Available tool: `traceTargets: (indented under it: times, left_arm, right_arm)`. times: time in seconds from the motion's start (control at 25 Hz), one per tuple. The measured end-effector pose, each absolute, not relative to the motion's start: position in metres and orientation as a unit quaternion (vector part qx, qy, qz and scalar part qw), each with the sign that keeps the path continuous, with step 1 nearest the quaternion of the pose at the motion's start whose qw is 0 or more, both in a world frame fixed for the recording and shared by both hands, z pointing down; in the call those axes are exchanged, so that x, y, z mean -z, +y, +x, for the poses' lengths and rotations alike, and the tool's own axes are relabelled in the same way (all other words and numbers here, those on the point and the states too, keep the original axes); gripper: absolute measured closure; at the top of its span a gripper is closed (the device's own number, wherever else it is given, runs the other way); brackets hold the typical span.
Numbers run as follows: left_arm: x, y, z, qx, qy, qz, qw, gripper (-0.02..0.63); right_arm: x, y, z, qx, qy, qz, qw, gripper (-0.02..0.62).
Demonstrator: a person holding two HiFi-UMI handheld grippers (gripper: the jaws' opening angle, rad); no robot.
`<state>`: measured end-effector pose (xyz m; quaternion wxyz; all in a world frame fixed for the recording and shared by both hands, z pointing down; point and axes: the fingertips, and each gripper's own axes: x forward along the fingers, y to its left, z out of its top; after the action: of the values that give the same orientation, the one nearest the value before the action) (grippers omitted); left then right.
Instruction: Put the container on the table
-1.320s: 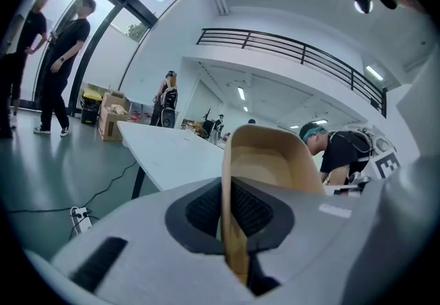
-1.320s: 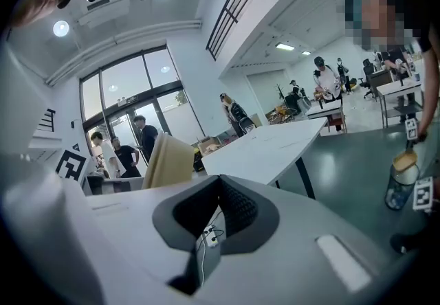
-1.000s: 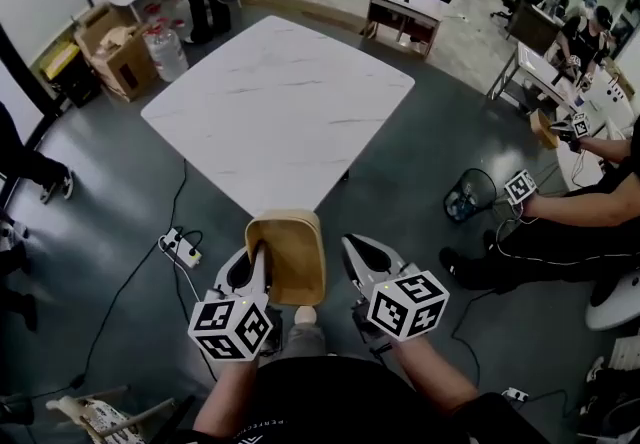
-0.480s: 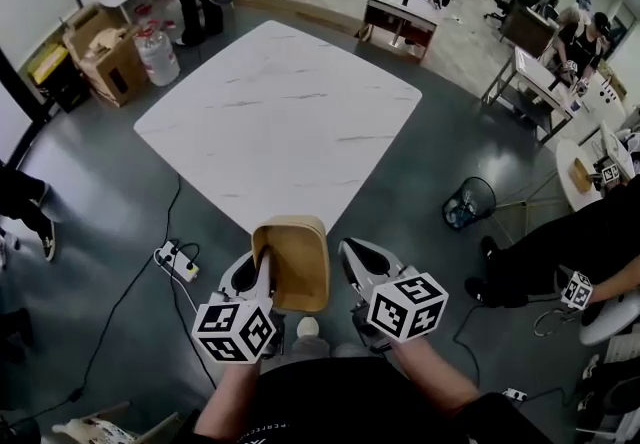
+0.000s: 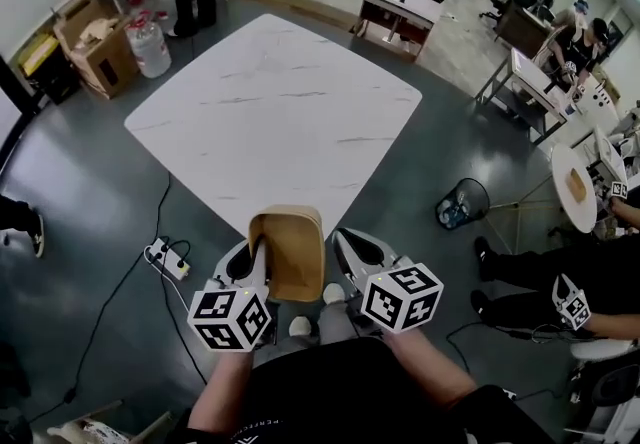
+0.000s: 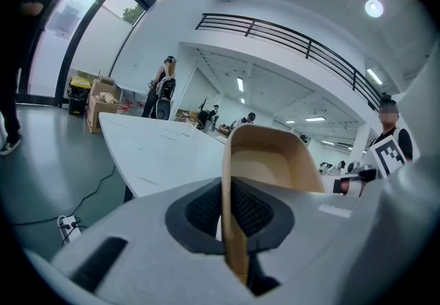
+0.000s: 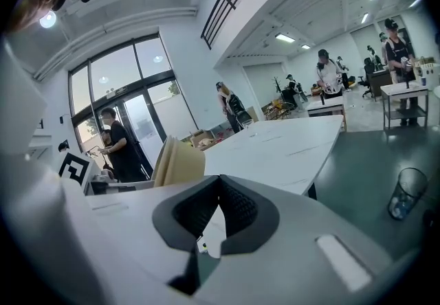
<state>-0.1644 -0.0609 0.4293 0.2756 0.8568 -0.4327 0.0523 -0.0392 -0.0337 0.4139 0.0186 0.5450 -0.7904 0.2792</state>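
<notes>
Table [image 5: 270, 112] nearer to container [image 5: 290, 254] than before

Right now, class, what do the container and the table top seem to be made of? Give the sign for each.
Container: thin matte tan plastic or moulded fibre, judging by its even colour and thin wall. Table top: smooth white marble or marble-look laminate, by its grey veins.

Container [image 5: 288, 254] between left claw [image 5: 253, 258] and right claw [image 5: 351, 250], just before the table [image 5: 270, 112], wastebasket [image 5: 461, 202] off to the right
</notes>
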Motion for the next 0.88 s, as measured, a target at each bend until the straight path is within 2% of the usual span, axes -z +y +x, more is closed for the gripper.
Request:
traceTargets:
  times: [0.36, 0.88]
  left_arm:
    - [-0.433, -0.102, -0.148, -0.066, -0.448, 0.850, 0.268, 0.597]
    - [-0.441, -0.184, -0.082, -0.078, -0.465, 0.836, 0.280, 0.597]
  right_arm:
    - [-0.417, -0.082, -0.025, -0.280, -0.802, 0.527, 0.012, 0.598]
    - [-0.416, -0.172, 0.045, -0.286, -0.808, 0.514, 0.020, 0.598]
